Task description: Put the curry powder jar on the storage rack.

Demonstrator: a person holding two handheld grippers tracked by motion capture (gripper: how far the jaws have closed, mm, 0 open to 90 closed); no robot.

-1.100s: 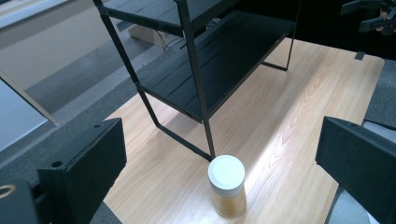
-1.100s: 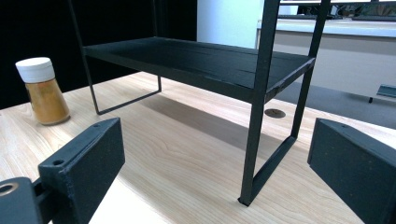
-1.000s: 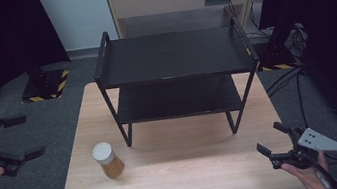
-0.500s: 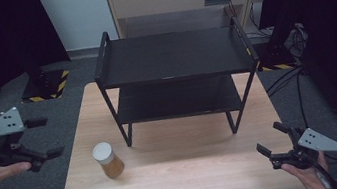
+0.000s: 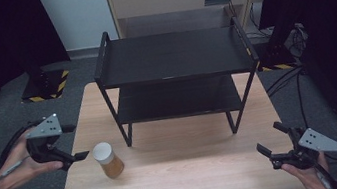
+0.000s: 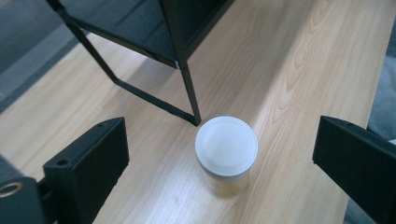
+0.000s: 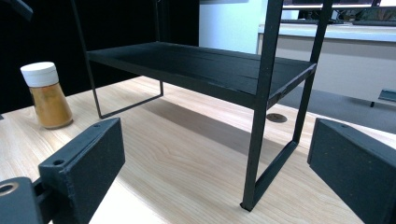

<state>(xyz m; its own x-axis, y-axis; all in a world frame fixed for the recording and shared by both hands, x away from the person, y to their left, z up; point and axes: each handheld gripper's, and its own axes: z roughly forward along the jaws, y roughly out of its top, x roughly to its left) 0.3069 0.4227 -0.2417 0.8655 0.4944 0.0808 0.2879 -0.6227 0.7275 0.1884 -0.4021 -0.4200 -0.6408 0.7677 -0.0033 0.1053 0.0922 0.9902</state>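
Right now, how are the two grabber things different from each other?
The left gripper sits beside the jar, its jaws pointing at the white lid; the right gripper is far from the jar, near the table's right edge. The left one looks down on the jar; the right one looks at the black shelf. Both are open, holding nothing.

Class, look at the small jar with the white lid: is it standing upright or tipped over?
Upright. The jar stands on its base on the table, white lid on top.

Just a light wooden table (image 5: 194, 181) with a black two-tier metal shelf rack (image 5: 173, 58) standing on it, and a white-lidded jar (image 5: 107, 160) of amber stuff upright near the rack's front-left leg.
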